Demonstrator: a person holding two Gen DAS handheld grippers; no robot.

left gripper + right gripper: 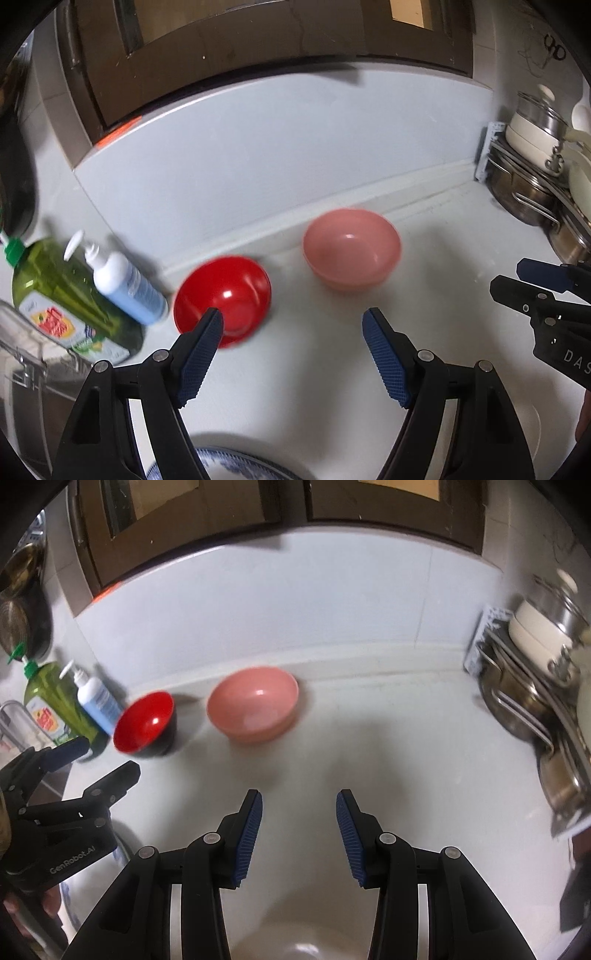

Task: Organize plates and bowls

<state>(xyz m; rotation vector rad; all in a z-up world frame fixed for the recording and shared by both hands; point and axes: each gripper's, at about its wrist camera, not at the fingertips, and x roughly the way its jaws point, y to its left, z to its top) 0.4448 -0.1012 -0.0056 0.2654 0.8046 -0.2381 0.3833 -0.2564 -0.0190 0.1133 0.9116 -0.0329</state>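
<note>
Since both grippers, left gripper [293,328] and right gripper [299,812], stand open and empty, the red bowl [223,299] and pink bowl [352,254] sit apart on the counter [317,369], probably awaiting stacking.

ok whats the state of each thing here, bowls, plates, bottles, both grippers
red bowl: upright, empty, on the counter
pink bowl: upright, empty, apart from the red bowl
blue-patterned plate: flat at the near edge, mostly hidden
white plate: below the right gripper, partly hidden
green bottle: capped, standing
white pump bottle: standing, against the green bottle
left gripper: jaws open, nothing between them
right gripper: jaws open, empty
</note>
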